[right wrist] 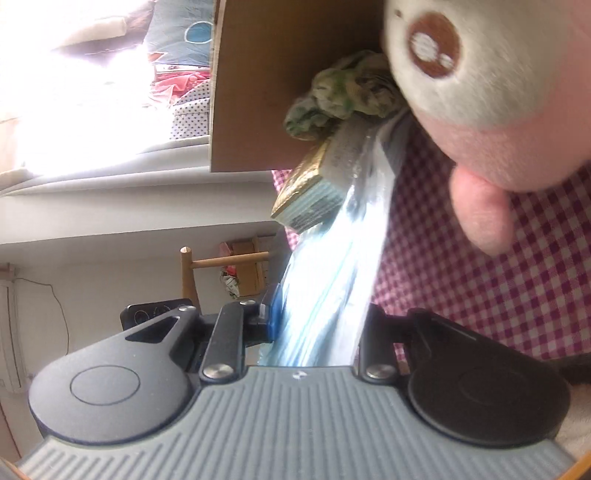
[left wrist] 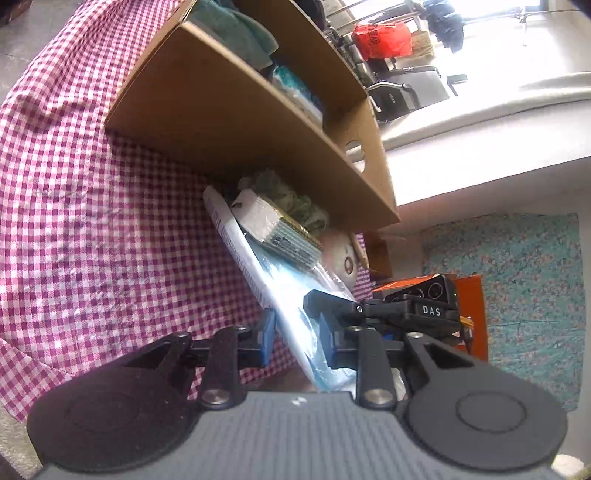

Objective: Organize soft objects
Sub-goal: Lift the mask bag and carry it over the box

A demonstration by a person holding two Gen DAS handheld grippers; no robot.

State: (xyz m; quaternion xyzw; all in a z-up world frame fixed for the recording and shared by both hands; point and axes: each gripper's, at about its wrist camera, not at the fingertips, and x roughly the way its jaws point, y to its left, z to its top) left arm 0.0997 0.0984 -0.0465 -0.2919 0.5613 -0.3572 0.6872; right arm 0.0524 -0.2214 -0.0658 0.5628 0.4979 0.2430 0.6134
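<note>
You have both hand-held grippers, left (left wrist: 297, 334) and right (right wrist: 319, 332), clamped on the pack (left wrist: 291, 314); it hangs at 6 o'clock below the box (left wrist: 221, 122). Next, carry it there.

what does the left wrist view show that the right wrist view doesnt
Only the left wrist view: the open top of the cardboard box with a teal cloth inside, and the right gripper from outside.

Only the right wrist view: the plush toy up close, and a wooden chair.

Both: the plastic packet, pinched by each gripper, with the small pack on it, over the checked cloth.
</note>
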